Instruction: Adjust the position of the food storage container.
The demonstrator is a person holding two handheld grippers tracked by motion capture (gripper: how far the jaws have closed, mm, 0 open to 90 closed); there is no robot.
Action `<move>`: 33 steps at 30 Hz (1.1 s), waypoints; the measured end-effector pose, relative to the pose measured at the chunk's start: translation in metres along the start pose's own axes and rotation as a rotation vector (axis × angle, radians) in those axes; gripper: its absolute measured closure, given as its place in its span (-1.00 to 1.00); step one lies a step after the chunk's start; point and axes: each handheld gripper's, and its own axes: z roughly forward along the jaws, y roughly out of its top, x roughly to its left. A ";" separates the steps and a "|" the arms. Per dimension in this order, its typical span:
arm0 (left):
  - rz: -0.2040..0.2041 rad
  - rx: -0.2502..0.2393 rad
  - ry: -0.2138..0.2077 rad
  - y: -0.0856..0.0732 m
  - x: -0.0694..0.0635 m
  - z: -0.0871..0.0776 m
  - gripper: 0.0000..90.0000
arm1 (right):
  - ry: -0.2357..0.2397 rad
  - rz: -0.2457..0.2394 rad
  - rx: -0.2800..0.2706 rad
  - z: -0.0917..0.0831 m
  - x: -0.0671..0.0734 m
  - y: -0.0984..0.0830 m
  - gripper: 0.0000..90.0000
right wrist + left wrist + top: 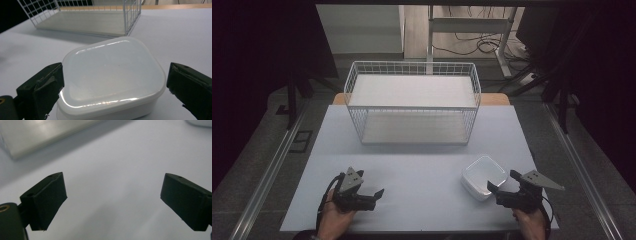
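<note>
**Two hand-held grippers low over the surface, right one framing a lidded white container**

Left hand (333, 216) is coming in from the bottom edge, wrist low, holding the left hand-held gripper (378, 192) near the front left of the surface (422, 170), jaws pointing right and slightly away from the person. Its cable is looping down beside the wrist. In the left gripper view the left hand-held gripper (113, 195) is standing spread wide, nothing between the jaws, nothing touching the pads, bare surface (112, 170) under them.

Middle of the scene: one white wire basket (412, 102) is sitting at the far centre of the surface, two levels, a pale board on each. It is well apart from both grippers.

Right side: one white container (483, 177) with its lid on is sitting on the front right of the surface. Right hand (529, 222) is entering from the bottom right, holding the right hand-held gripper (501, 183) level, jaws pointing left toward the container, just beside its near-right edge. In the right gripper view the right hand-held gripper (113, 82) is spread wide with the container (110, 77) sitting between the jaws; the left jaw is close against its corner, contact cannot be told, the right jaw is standing clear. The basket (82, 15) is showing behind it.

Count: two hand-held grippers, one container, one basket, one surface.
</note>
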 end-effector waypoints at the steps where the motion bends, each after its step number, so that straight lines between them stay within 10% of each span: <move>1: -0.003 -0.001 0.011 -0.001 0.002 0.001 -0.87 | -0.015 -0.014 0.007 0.001 0.001 0.001 -1.00; 18: 0.002 -0.061 0.024 -0.004 0.001 0.000 -0.92 | -0.059 -0.065 0.112 0.008 0.004 0.002 -0.99; 33: -0.005 -0.051 0.035 -0.005 0.001 0.001 -0.91 | -0.085 -0.040 0.140 0.003 -0.009 0.017 -0.40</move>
